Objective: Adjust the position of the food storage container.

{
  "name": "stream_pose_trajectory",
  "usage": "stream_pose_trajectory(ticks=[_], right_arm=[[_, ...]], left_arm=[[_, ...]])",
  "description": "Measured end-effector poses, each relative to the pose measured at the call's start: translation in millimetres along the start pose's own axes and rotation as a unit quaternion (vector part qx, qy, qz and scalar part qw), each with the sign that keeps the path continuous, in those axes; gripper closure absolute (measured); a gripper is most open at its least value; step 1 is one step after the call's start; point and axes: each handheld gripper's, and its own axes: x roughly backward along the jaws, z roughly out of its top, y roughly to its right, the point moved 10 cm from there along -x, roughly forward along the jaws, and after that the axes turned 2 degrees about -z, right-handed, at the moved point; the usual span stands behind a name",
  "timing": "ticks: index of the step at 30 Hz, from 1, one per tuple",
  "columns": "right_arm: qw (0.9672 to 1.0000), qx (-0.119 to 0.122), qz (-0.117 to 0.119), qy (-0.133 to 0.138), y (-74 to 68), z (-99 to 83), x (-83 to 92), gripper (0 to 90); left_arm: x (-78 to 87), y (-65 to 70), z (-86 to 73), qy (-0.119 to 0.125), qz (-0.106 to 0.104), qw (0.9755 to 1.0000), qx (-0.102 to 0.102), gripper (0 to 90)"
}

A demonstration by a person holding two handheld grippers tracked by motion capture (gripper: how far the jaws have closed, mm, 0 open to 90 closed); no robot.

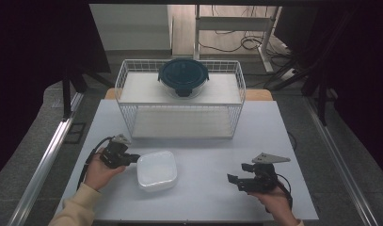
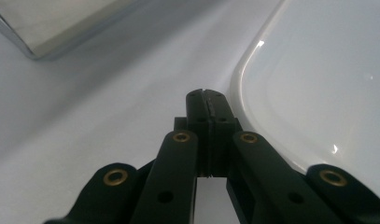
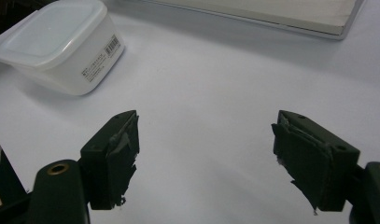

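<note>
Your left tongs point(image 1: 131, 158) are pinched fully together with nothing between them, their tip just beside the nine o'clock edge of the white lidded tub point(image 1: 156, 170), which sits on the desk point(image 1: 203, 141) at about seven o'clock from the wire basket point(image 1: 179, 98). Your right tongs point(image 1: 235, 180) stand wide and empty, well apart at the tub's three o'clock. If you mean to grip the tub, spread the left tongs first, then come in level so a pad meets the side wall below the lid's rim. The tub is translucent plastic, square with rounded corners, its lid smooth and glossy, so it would likely slide on the matte desk; steady it from the far side.
</note>
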Motion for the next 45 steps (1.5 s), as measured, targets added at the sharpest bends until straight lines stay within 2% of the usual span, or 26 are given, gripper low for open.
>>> stream_pose_trajectory(ticks=[6, 12, 20, 23, 27, 33, 38, 42, 45], right_arm=[[1.0, -0.001, 0.0, 0.002, 0.5, 1.0, 1.4, 22.5], [1.0, -0.001, -0.001, 0.003, 0.9, 1.3, 2.4, 22.5], [1.0, -0.001, -0.001, 0.004, 1.4, 1.5, 3.1, 22.4], [1.0, -0.001, -0.001, 0.006, 1.9, 1.5, 3.3, 22.5], [1.0, -0.004, -0.002, 0.005, 3.0, 0.5, 4.3, 22.5], [1.0, -0.003, -0.003, 0.006, 3.9, 0.3, 5.2, 22.5], [1.0, -0.004, -0.004, 0.007, 4.5, 0.0, 5.9, 22.5], [1.0, -0.003, -0.004, 0.007, 4.8, -0.3, 6.1, 22.5], [1.0, -0.004, -0.004, 0.007, 4.5, -0.2, 6.2, 22.5]], left_arm=[[-0.8, 17.2, -5.4, -0.002, -0.02, 0.9998, -0.004, 90.0], [-8.9, 38.0, -15.1, -0.028, -0.027, 0.999, -0.021, 90.0], [-9.0, 60.7, -13.5, -0.029, -0.045, 0.9981, -0.031, 90.0], [-11.6, 70.8, -13.9, -0.031, -0.059, 0.9969, -0.04, 90.0], [-17.9, 83.0, -14.5, -0.039, -0.068, 0.9957, -0.05, 90.0], [-22.1, 101.2, -13.7, -0.05, -0.082, 0.9926, -0.074, 90.0], [-24.7, 116.9, -13.8, -0.053, -0.1, 0.9907, -0.077, 90.0], [-27.1, 126.3, -12.6, -0.056, -0.105, 0.9895, -0.082, 90.0], [-29.2, 132.0, -10.7, -0.059, -0.114, 0.9888, -0.076, 90.0]])
